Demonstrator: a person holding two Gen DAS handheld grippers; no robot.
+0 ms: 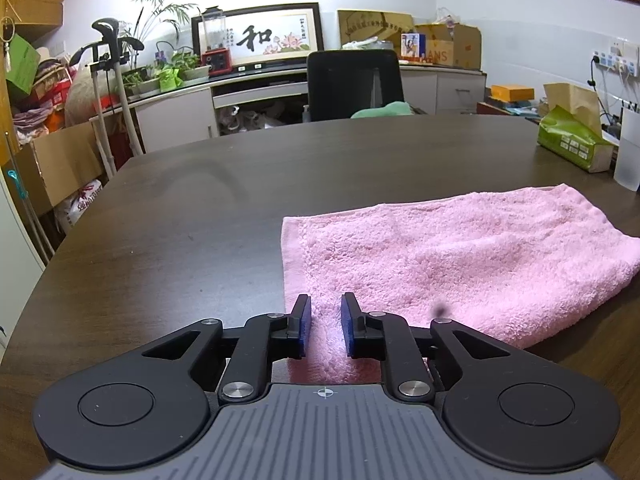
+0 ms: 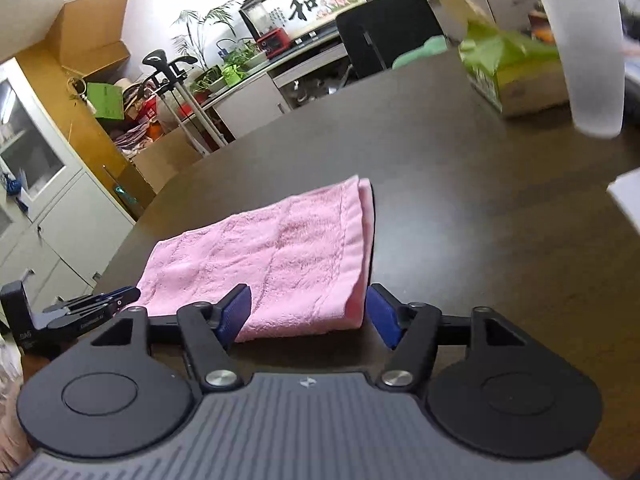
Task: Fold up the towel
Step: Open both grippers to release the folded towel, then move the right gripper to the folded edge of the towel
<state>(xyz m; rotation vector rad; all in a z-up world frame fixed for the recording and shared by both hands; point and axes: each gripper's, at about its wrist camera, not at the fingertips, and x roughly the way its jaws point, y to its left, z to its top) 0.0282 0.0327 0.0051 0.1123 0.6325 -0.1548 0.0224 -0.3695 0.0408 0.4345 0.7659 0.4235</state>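
A pink towel (image 1: 460,264) lies on the dark wooden table (image 1: 200,208), folded in layers. My left gripper (image 1: 326,312) is over the towel's near left corner, its blue pads a small gap apart with towel showing between them. In the right wrist view the towel (image 2: 272,248) shows doubled edges at its right side. My right gripper (image 2: 308,300) is open wide at the towel's near right end, the right pad just off the towel's edge. The left gripper (image 2: 96,304) also shows at the far left there.
A green tissue box (image 1: 572,140) and a frosted plastic cup (image 1: 630,148) stand at the table's right edge. A black chair (image 1: 356,84) with a green cloth is behind the table. Boxes and clutter fill the left side of the room.
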